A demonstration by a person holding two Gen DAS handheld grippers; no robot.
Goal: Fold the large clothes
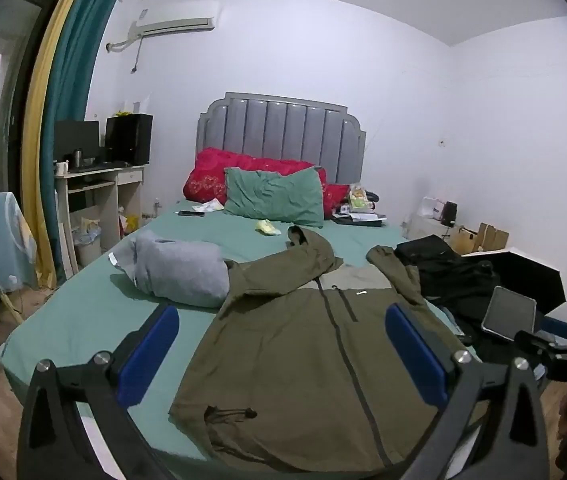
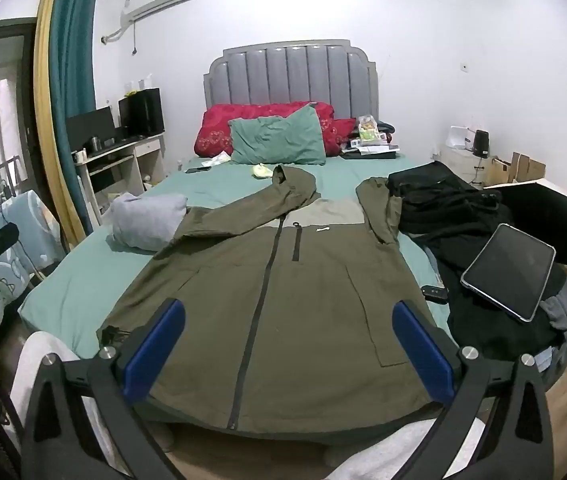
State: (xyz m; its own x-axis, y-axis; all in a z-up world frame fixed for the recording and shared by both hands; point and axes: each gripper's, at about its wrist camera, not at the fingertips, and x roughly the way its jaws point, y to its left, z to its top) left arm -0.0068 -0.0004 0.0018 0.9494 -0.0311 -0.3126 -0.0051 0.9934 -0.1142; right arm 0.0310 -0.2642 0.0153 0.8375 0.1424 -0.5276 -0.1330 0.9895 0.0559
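on green bed (image 2: 83, 280), spread olive jacket (image 2: 283, 280)

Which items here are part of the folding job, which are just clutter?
Job: olive jacket, spread flat, zipped; left gripper and right gripper, both open above it, holding nothing.

Clutter: grey folded garment, black clothes pile, tablet, green pillow, phone.

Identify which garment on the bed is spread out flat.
The olive hooded jacket, zipped and laid open; the grey garment is bundled and the black clothes heaped.
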